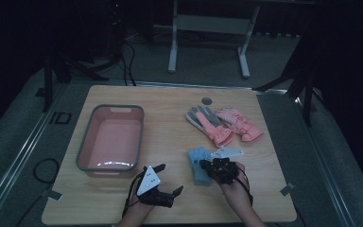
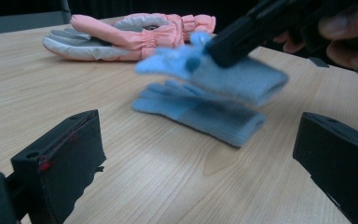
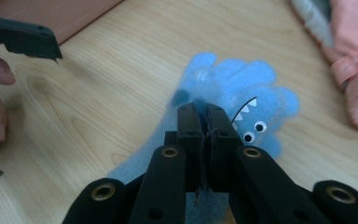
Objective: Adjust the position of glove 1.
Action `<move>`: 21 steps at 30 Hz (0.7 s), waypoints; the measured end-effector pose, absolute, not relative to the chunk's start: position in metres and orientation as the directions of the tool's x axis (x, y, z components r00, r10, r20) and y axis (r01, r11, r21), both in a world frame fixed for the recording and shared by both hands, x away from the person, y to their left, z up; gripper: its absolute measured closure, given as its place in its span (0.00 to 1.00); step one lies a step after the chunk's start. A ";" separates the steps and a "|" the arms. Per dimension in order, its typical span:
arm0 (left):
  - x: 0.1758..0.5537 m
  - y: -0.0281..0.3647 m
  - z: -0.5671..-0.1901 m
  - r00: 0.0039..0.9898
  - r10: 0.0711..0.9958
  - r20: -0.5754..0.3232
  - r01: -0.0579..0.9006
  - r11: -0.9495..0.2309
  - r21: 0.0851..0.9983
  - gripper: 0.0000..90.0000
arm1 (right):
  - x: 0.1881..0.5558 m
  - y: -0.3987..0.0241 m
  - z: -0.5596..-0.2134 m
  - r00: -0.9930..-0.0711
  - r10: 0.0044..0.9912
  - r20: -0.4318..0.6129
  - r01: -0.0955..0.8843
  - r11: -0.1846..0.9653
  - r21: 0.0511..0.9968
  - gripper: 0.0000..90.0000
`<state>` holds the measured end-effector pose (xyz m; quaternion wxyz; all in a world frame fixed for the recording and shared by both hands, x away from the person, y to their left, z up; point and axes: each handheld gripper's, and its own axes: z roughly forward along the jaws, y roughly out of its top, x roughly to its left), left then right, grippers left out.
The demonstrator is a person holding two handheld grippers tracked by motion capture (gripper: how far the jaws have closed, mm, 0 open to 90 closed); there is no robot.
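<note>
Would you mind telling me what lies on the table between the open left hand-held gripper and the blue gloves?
Nothing: in the left gripper view, only bare wooden table lies between the left hand-held gripper and the blue gloves.

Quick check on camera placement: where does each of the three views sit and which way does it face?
High view: above the person's side, looking forward and down on the table; forearms and both hand-held grippers at the bottom.
Left gripper view: rides the left hand-held gripper, low, facing across the wood; open jaws.
Right gripper view: rides the right hand-held gripper, looking down, shut on the blue glove.
All share the blue glove and pink gloves.
</note>
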<state>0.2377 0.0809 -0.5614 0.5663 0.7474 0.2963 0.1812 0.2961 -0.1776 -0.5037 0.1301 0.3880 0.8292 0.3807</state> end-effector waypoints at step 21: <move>0.235 0.077 -0.561 0.764 0.645 -0.021 0.203 -0.209 0.956 0.02 | 0.305 -0.176 -0.539 -0.679 0.728 0.095 0.577 0.450 0.681 0.81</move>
